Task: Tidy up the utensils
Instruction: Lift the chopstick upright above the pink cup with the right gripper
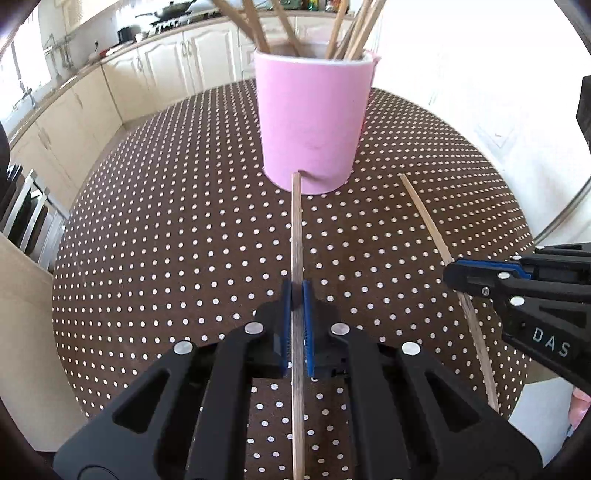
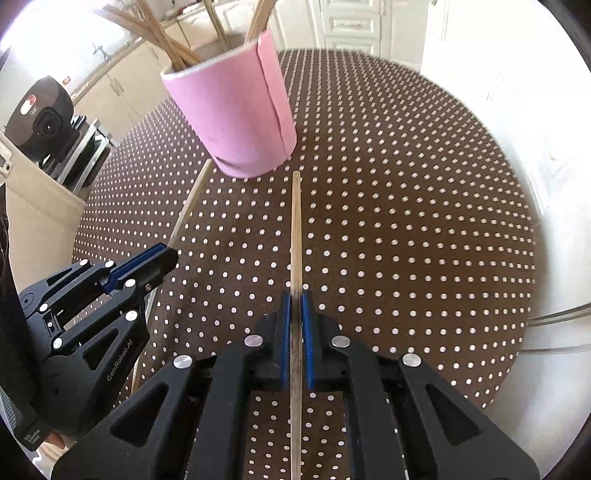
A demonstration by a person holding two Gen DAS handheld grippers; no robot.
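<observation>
Left gripper [image 1: 296, 291] pinching chopstick [image 1: 296, 229]; right gripper [image 2: 295, 302] pinching second chopstick [image 2: 296, 229]. Both sticks point at pink holder [image 1: 314, 118] mid-table, more chopsticks inside. Round table, brown cloth with white dots [image 1: 177, 229]. Beyond: cream kitchen cabinets [image 1: 155, 70], stove with wok [image 1: 177, 9], white door [image 2: 351, 26].

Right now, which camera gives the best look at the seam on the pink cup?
The right wrist view: the pink cup is turned so its overlapping seam runs down the visible side. In the left wrist view the cup shows a plain face, with only a sliver of the flap at its right edge.
</observation>
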